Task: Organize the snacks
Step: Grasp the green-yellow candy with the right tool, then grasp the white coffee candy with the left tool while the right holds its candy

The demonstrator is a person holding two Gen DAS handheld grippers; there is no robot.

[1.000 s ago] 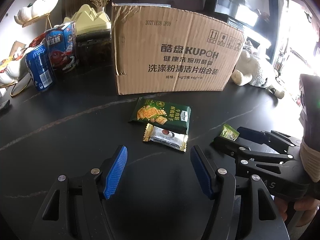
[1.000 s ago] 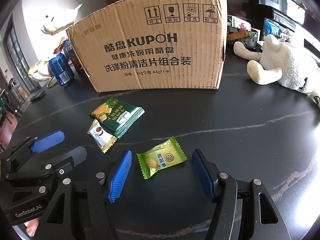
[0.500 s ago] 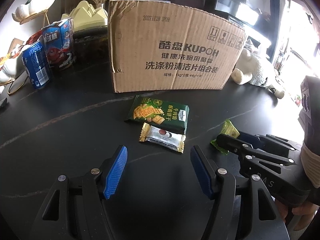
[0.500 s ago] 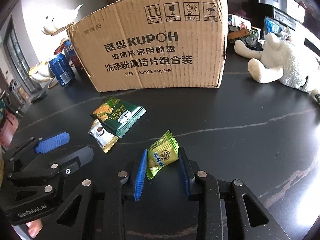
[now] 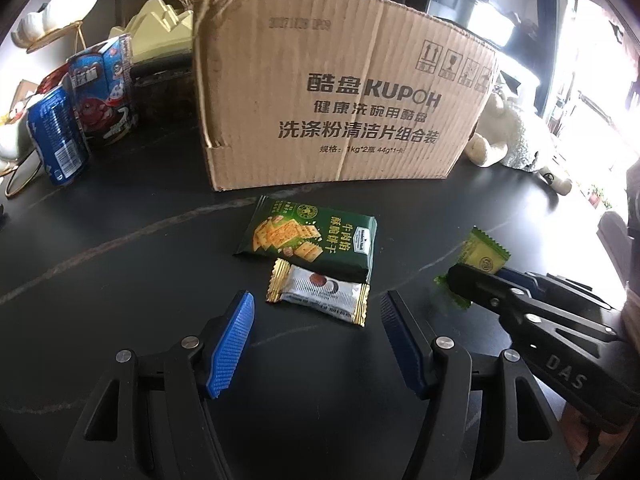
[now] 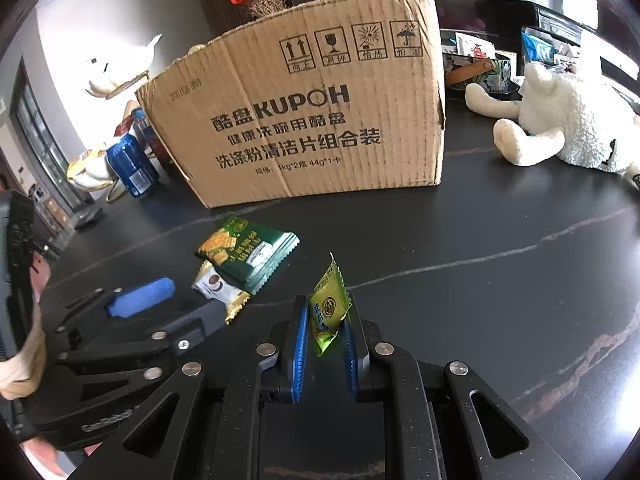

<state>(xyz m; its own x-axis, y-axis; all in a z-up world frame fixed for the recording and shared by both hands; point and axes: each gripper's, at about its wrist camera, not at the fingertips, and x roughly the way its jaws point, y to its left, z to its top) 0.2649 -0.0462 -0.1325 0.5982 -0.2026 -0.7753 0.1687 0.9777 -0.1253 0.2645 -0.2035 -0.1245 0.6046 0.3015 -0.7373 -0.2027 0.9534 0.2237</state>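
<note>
My right gripper [image 6: 325, 320] is shut on a small light-green candy packet [image 6: 329, 305] and holds it just above the black table; it also shows in the left wrist view [image 5: 482, 254]. My left gripper [image 5: 316, 328] is open and empty, its blue pads either side of a silver candy wrapper with gold ends [image 5: 318, 293], just short of it. A dark green cracker pack [image 5: 310, 240] lies behind that wrapper. A brown KUPOH cardboard box [image 5: 340, 100] stands behind the snacks.
A blue soda can [image 5: 56, 136] and a blue snack carton [image 5: 106, 92] stand at the far left. A white plush toy [image 6: 568, 120] lies at the right of the box. The black table [image 6: 500, 240] extends to the right.
My right gripper closed on the light-green candy packet and lifted it slightly, tipping it upright. My left gripper moved a little forward toward the silver wrapper and stayed open.
</note>
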